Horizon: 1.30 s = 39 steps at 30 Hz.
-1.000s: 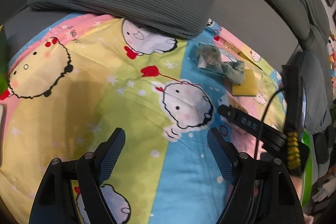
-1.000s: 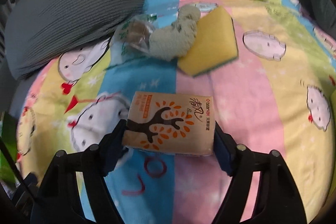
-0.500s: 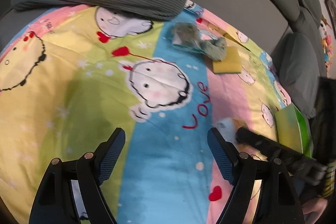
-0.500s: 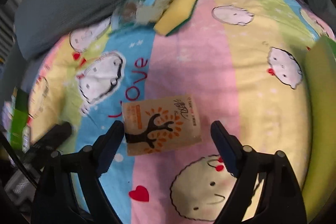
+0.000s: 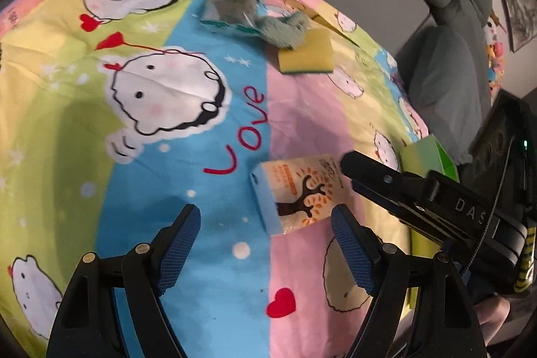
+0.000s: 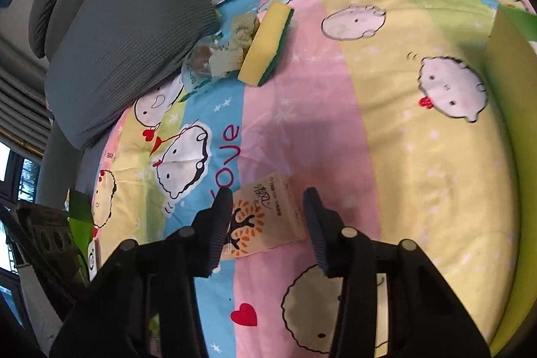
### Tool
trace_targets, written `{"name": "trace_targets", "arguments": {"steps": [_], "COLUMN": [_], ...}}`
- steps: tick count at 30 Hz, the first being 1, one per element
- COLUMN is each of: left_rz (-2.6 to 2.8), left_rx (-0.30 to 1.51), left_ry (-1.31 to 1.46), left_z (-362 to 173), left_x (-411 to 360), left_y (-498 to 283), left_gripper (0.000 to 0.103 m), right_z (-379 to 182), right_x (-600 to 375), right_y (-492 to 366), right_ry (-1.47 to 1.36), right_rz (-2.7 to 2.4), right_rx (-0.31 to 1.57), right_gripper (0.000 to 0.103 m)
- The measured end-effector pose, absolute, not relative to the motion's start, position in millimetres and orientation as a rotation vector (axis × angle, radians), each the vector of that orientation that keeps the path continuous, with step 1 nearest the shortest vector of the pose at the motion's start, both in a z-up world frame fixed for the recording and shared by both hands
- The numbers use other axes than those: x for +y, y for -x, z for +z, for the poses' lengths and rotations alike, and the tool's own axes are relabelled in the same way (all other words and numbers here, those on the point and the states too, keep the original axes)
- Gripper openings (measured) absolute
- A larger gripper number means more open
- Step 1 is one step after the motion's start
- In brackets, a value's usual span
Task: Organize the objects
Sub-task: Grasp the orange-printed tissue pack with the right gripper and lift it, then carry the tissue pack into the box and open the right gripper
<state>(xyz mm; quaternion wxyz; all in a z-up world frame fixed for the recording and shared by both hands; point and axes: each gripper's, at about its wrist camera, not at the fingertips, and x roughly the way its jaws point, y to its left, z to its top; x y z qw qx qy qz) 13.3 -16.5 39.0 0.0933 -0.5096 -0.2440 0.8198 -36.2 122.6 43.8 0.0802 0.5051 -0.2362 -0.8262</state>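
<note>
A beige tissue pack (image 5: 302, 190) with a brown tree print lies flat on the cartoon blanket (image 5: 167, 173). My right gripper (image 6: 267, 200) hovers just over the pack (image 6: 268, 217). Its jaws are closing, the pads do not press on the pack, and one of its fingers (image 5: 365, 168) shows above the pack's right end. My left gripper (image 5: 265, 244) is open with nothing in it, a little short of the pack. Farther back lie a yellow-and-green sponge (image 5: 307, 56), a green fuzzy cloth (image 5: 285, 29) and a clear plastic bag (image 5: 228, 5).
A grey cushion (image 6: 127, 32) sits at the back left against the sofa backrest, touching the bag (image 6: 201, 59). A green box (image 6: 506, 83) stands on the blanket's right side. Another grey cushion (image 5: 446, 83) is at the far right.
The right gripper let go of the tissue pack, which now lies on the blanket, and its jaws have narrowed. The left gripper swung right, bringing the pack into its view.
</note>
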Motion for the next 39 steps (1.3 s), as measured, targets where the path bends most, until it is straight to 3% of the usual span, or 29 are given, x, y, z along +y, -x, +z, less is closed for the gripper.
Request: {"name": "trace_targets", "arguments": {"steps": [2, 9, 18, 39], "left_rz": [2.432, 2.381, 2.447, 2.516], "left_rx": [-0.711, -0.674, -0.61, -0.37], "left_ry": [1.522, 1.534, 1.463, 0.887], "left_z": [37.3, 30.0, 42.2, 150.0], "left_x": [-12.3, 3.2, 15.3, 99.8], "left_y": [-11.7, -4.2, -5.3, -28.8], "left_gripper": [0.08, 0.049, 0.049, 0.049], "right_z": [38.9, 20.6, 20.8, 136.9], "right_x": [121.1, 115.1, 114.5, 184.8], "right_y": [39.7, 49.5, 48.3, -31.1], "right_ry": [-1.521, -1.598, -1.587, -1.008], "right_rz": [-2.433, -2.372, -2.364, -2.773], "right_rx": [-0.72, -0.7, -0.708, -0.759], "right_gripper": [0.043, 0.044, 0.045, 0.045]}}
